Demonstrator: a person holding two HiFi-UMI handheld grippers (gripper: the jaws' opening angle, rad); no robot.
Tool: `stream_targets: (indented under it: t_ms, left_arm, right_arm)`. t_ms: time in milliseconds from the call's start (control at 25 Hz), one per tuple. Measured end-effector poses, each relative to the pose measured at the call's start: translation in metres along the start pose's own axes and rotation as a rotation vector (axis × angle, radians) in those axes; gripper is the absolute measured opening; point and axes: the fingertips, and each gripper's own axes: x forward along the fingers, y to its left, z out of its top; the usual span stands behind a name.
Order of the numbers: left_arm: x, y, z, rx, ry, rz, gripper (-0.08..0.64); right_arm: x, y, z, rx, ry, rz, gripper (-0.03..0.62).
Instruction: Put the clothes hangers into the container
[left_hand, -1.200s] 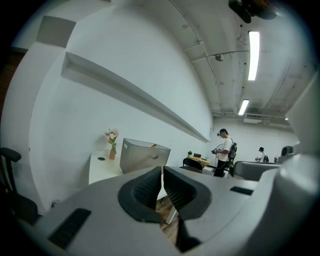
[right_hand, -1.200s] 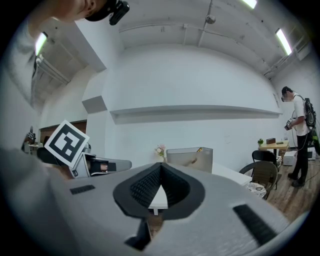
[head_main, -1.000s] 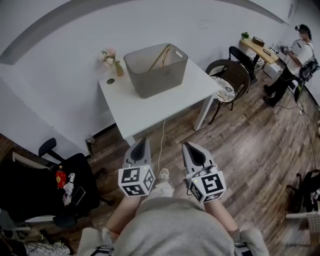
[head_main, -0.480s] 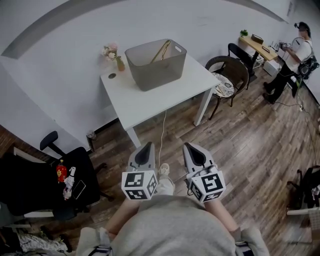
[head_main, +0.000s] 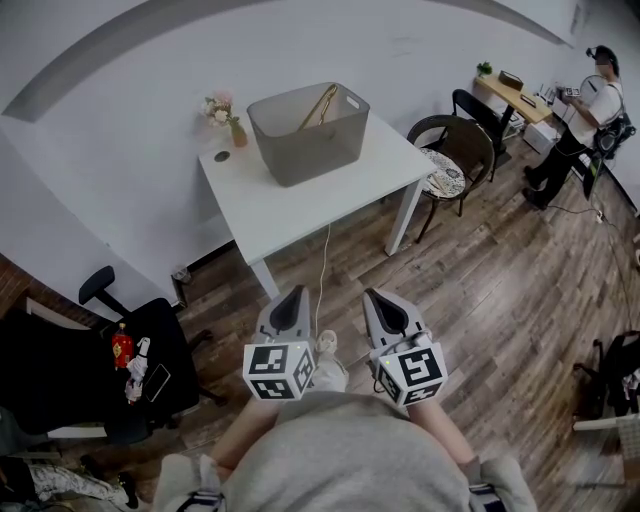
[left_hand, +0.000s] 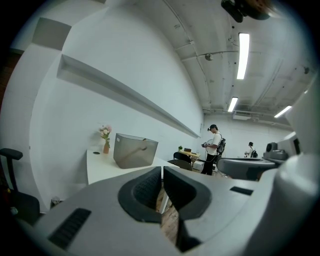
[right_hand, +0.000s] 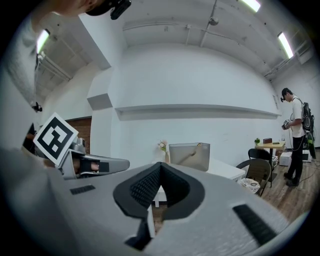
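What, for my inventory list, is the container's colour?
Container: translucent grey, clearest in head view.

The container (head_main: 308, 132) was a grey, translucent, open-topped rectangular bin with a handle cut-out near its rim. It stood upright on the far part of the white surface (head_main: 300, 205). Inside it a light, wood-coloured clothes hanger (head_main: 320, 108) leaned at a tilt, its upper end up by the far right rim. Whether more than one lay there could not be told.

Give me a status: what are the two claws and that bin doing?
Left gripper shut, empty. Right gripper shut, empty. Container on white table, wooden hanger inside. Cable hangs off table's near edge.
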Motion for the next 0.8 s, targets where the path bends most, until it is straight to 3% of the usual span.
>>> stream_targets:
  t_ms: [800]
  left_arm:
    - [0.014, 0.012, -0.003, -0.007, 0.012, 0.02, 0.015]
  right_arm:
    - [0.018, -0.013, -0.009, 0.022, 0.016, -0.008, 0.0]
